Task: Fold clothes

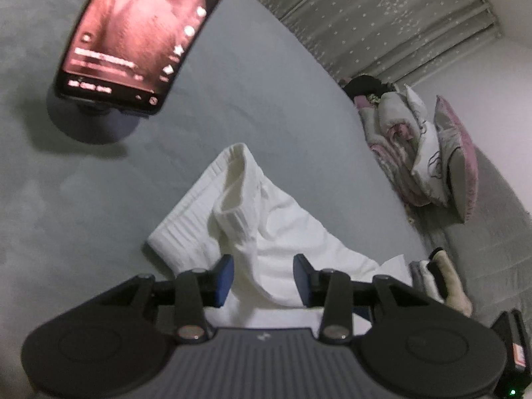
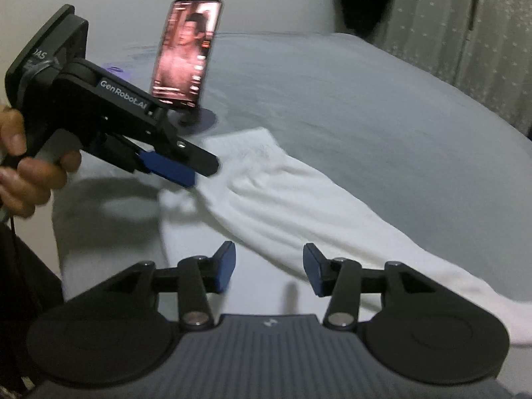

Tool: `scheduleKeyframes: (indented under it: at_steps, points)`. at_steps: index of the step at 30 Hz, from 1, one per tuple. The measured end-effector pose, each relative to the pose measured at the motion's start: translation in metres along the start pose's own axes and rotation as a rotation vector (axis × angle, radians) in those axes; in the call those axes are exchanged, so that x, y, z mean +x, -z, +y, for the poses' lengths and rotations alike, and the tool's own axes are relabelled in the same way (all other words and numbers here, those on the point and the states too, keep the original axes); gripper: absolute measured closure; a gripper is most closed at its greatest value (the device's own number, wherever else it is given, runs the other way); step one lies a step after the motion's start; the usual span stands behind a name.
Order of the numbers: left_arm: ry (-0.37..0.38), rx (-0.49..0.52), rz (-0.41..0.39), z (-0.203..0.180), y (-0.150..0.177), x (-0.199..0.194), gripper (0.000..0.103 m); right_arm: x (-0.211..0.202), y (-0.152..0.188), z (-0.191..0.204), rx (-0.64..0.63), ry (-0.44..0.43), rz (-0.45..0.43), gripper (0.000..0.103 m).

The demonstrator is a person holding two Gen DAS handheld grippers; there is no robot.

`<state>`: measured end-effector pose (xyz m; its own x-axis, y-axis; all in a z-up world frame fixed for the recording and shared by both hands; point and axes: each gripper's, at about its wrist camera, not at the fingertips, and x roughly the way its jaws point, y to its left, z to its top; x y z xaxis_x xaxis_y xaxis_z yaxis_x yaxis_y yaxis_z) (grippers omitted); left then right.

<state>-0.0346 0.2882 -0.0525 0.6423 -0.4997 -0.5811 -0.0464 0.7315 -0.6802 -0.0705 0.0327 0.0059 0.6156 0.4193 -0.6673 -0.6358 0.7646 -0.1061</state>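
A white knit garment (image 1: 266, 229) with ribbed cuffs lies crumpled on the grey bed. It also shows in the right wrist view (image 2: 299, 206), stretched out toward the lower right. My left gripper (image 1: 262, 279) is open and empty, just above the garment's near part. It also shows from the side in the right wrist view (image 2: 196, 174), over the garment's left end. My right gripper (image 2: 269, 271) is open and empty, low over the sheet beside the garment's near edge.
A phone on a round stand (image 1: 133, 33) plays a video on the bed; it also shows in the right wrist view (image 2: 186, 53). Pillows and folded bedding (image 1: 419, 153) lie at the right, with a small stack of clothes (image 1: 442, 282). Curtains (image 1: 382, 16) hang behind.
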Motion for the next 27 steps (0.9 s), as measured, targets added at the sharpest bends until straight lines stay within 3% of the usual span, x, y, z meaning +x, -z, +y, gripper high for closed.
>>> scheduleKeyframes:
  at_steps: [4,8,16,24,25,27]
  points:
    - [-0.065,0.023,-0.015,-0.01,0.003,0.008,0.064,-0.012,0.015,-0.024,0.037,0.069,-0.01,0.054]
    - [-0.125,0.051,-0.054,-0.017,0.007,0.011,0.073,-0.012,0.022,-0.051,0.13,0.12,0.005,0.054]
    - [-0.214,0.107,-0.107,-0.023,0.014,0.011,0.088,-0.032,0.032,-0.121,0.551,0.143,-0.027,0.054]
    - [-0.226,0.104,-0.113,-0.026,0.018,0.012,0.098,-0.007,0.048,-0.165,0.942,0.117,-0.023,0.054]
    - [-0.23,0.106,-0.113,-0.027,0.018,0.013,0.098,-0.001,0.051,-0.166,0.97,0.123,-0.015,0.055]
    - [-0.235,0.109,-0.114,-0.028,0.018,0.014,0.099,0.004,0.054,-0.164,0.975,0.16,-0.007,0.084]
